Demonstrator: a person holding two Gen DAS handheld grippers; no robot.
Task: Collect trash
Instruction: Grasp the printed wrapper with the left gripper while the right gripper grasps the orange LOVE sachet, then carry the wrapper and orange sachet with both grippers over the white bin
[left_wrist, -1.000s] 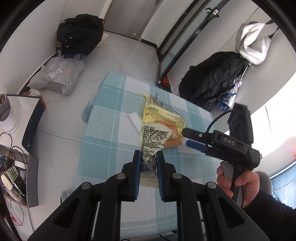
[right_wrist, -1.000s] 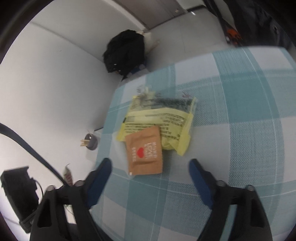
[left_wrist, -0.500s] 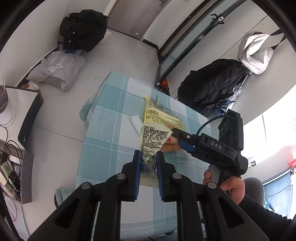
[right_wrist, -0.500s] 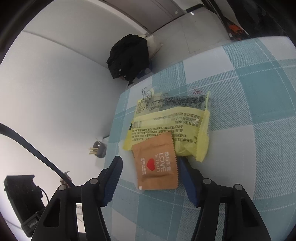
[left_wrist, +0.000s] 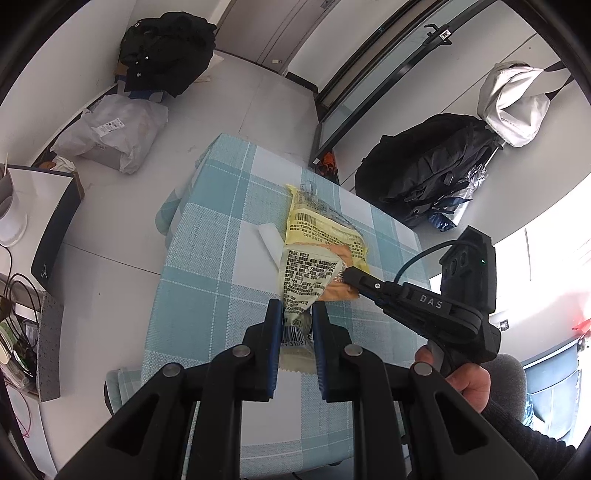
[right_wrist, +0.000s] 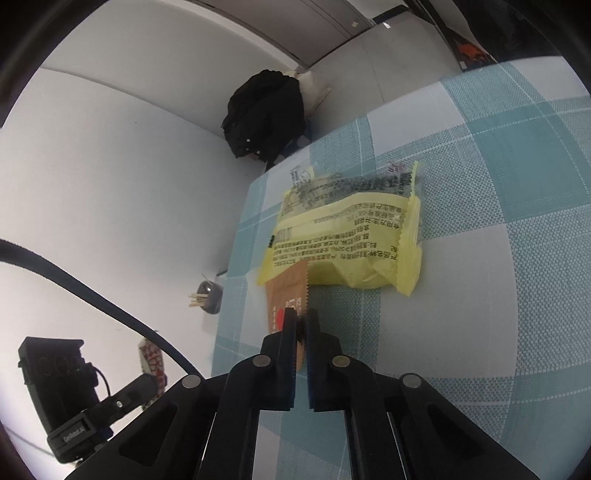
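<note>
Daylight blows out the window (left_wrist: 546, 258) on my right; my views stay sharp centrally, bending and darkening at the fisheye rims.

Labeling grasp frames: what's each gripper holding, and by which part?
Left gripper is shut on the pale printed wrapper, at its near barcode end. Right gripper, jaws just closed, pinches the orange sachet by its near serrated edge.

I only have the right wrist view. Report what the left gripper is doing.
Observer: The left gripper is shut on the lower end of a pale printed wrapper.
Operator: List any trash I can't see.
Observer: A white slip lies on the checked cloth, beside the yellow wrapper.
Operator: Check my right grip from there.
Observer: The right gripper has just been closing its jaws with the brown sachet between them; from here the pale wrapper hides part of that sachet.
</note>
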